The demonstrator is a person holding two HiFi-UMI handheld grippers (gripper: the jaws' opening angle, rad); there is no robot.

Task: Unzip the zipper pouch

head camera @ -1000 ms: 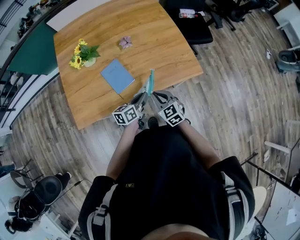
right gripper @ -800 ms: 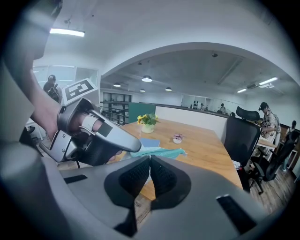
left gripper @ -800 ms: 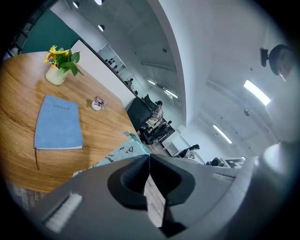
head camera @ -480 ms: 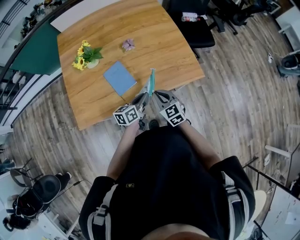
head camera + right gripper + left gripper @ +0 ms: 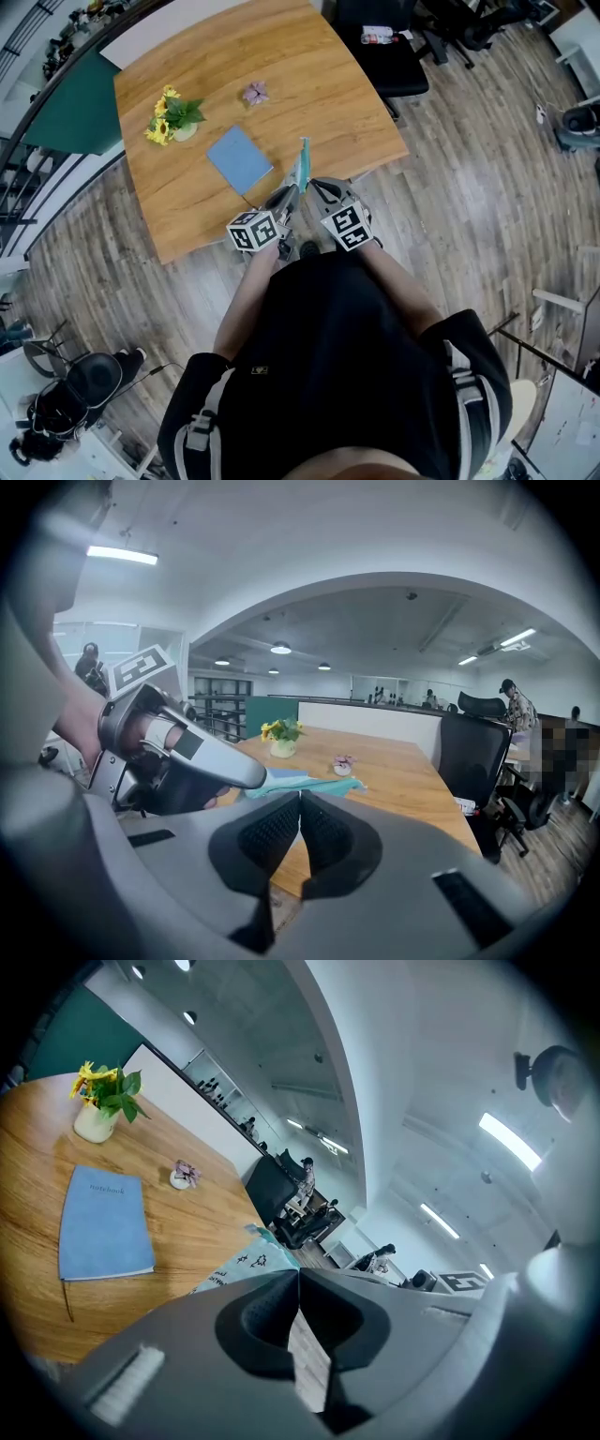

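the left hand-held gripper (image 5: 298,1279) has its jaws pressed narrow on one end of the zipper pouch (image 5: 319,785), gripping the thin teal fabric; the right hand-held gripper (image 5: 299,803) has its jaws together too, their tips right at the pouch's lower edge, though whether they pinch fabric or the zipper pull cannot be made out; the two hand-held grippers sit close side by side, tips converging, at the near edge of the tabletop (image 5: 202,1241); the pouch is lifted off the wood and runs forward from the tips, seen edge-on from the head view; nothing shows whether it is zipped, or what it carries inside; ahead of the left hand-held gripper and to its left lies a blue notebook (image 5: 103,1222), flat on the tabletop and apart from the pouch; farther on, at the far left, a pale vase (image 5: 94,1121) holds yellow flowers (image 5: 105,1087) with green leaves; straight ahead past the notebook stands a small white pot (image 5: 185,1175) with a pinkish bloom in it; a black office chair (image 5: 473,752) stands to the right of the right hand-held gripper, beyond the tabletop's edge
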